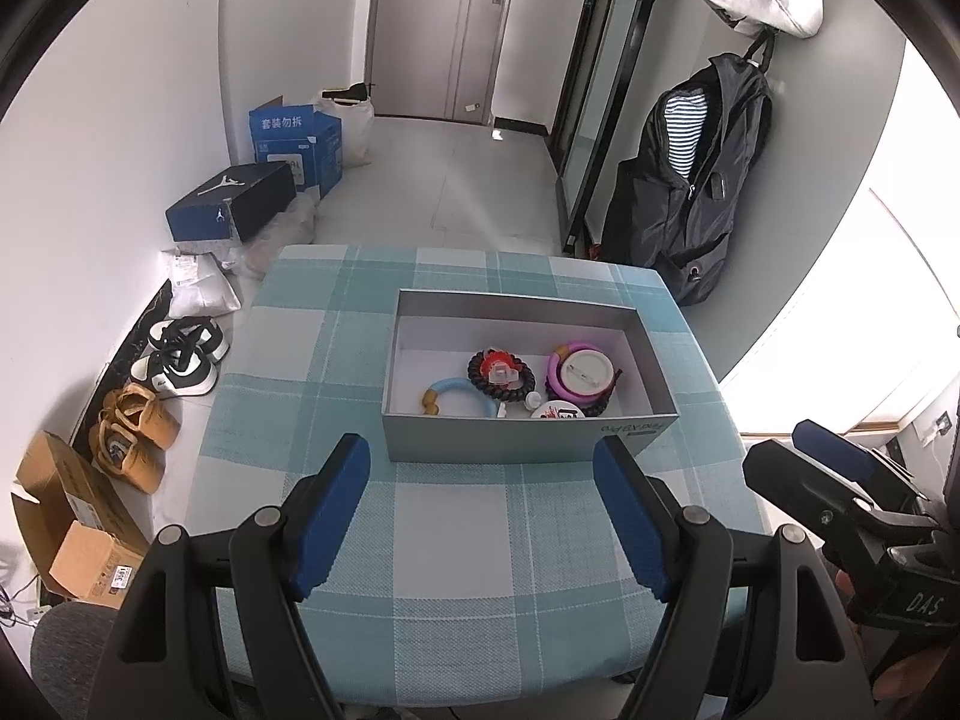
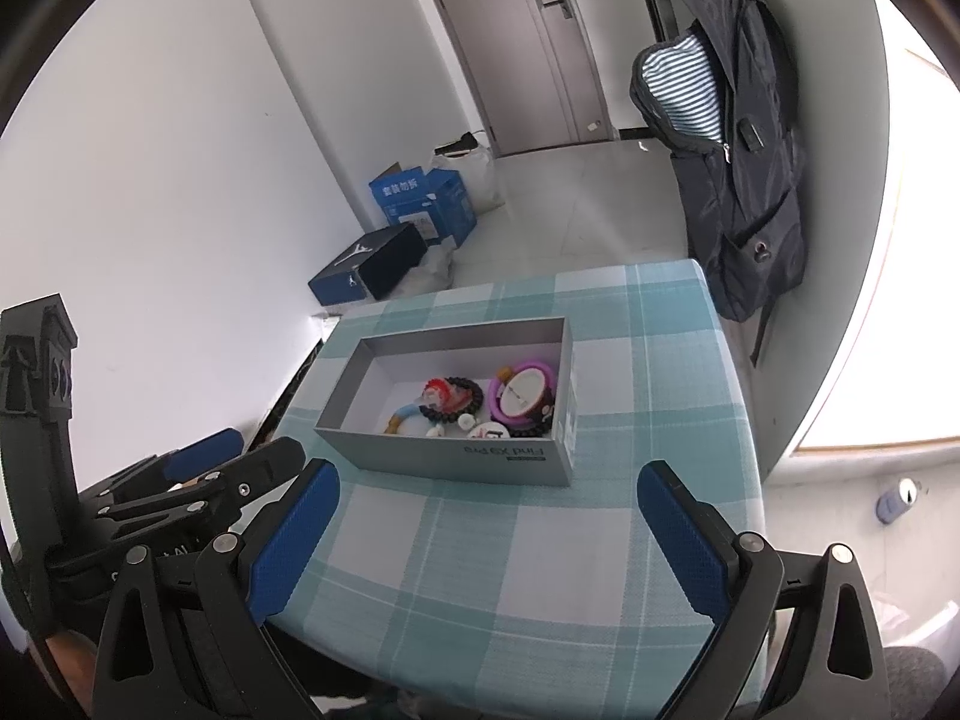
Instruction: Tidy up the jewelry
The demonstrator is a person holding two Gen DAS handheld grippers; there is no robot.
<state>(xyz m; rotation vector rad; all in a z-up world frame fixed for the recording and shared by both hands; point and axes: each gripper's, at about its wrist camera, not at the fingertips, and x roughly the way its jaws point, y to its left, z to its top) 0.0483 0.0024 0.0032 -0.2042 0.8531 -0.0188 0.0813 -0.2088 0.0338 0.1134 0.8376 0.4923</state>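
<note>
left gripper (image 1: 483, 516) jaws wide, empty | right gripper (image 2: 489, 540) jaws wide, empty | jewelry (image 1: 522, 381) inside box (image 1: 510, 444) | table (image 1: 456, 564) far centre

ahead of the left claw (image 1: 480, 516), whose matt black plastic arms carry blue ribbed pads (image 1: 333, 516), a woven checked cloth (image 1: 456, 540) covers the counter. the box (image 1: 510, 447) beyond looks like smooth grey card with a white paper lining. inside lie a glossy beaded bracelet (image 1: 501, 372) and a smooth purple ring (image 1: 579, 372).
</note>
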